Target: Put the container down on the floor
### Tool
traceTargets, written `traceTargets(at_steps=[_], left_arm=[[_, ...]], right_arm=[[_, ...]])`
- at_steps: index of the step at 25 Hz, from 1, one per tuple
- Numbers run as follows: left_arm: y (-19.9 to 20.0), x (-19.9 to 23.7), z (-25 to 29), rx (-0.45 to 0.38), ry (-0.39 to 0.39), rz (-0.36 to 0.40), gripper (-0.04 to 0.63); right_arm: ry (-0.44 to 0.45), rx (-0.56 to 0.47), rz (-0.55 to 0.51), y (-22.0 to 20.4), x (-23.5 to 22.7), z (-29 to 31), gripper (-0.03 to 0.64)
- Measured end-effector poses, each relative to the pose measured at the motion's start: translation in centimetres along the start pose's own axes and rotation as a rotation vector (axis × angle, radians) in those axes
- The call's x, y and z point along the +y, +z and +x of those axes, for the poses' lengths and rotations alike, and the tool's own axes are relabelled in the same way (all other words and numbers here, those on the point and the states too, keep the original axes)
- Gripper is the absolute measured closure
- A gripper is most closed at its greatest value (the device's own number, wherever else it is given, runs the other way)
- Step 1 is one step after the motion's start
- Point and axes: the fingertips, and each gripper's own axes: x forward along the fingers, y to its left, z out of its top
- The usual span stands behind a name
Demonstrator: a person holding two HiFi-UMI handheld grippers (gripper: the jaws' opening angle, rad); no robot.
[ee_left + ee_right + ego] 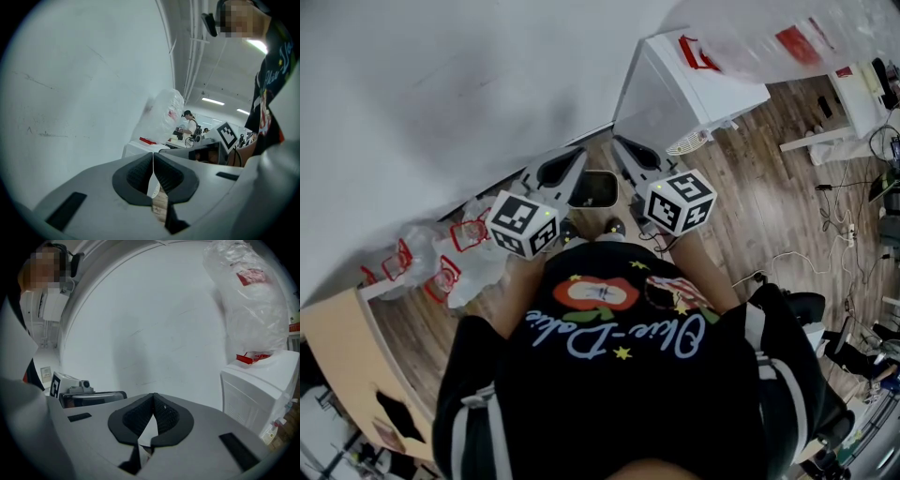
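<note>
Two grippers were held out level with nothing in them; why?
Nothing was left to carry, it was judged: the fingers of the left gripper (pixel 153 157) and right gripper (pixel 153 397) were pressed together, empty.
Where was the container (pixel 598 187) seen?
On the floor (pixel 750 216) between both grippers, near the wall (pixel 441 94). It was dark-rimmed, rounded and open-topped.
</note>
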Motion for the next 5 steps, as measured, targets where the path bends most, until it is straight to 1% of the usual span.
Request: traceTargets(at_steps=[5], left_arm=[[-0.14, 0.59, 0.45, 0.011, 0.006, 0.006, 0.589]], right_arm=[[-0.01, 0.0, 0.006, 0.24, -0.75, 0.45, 0.618]])
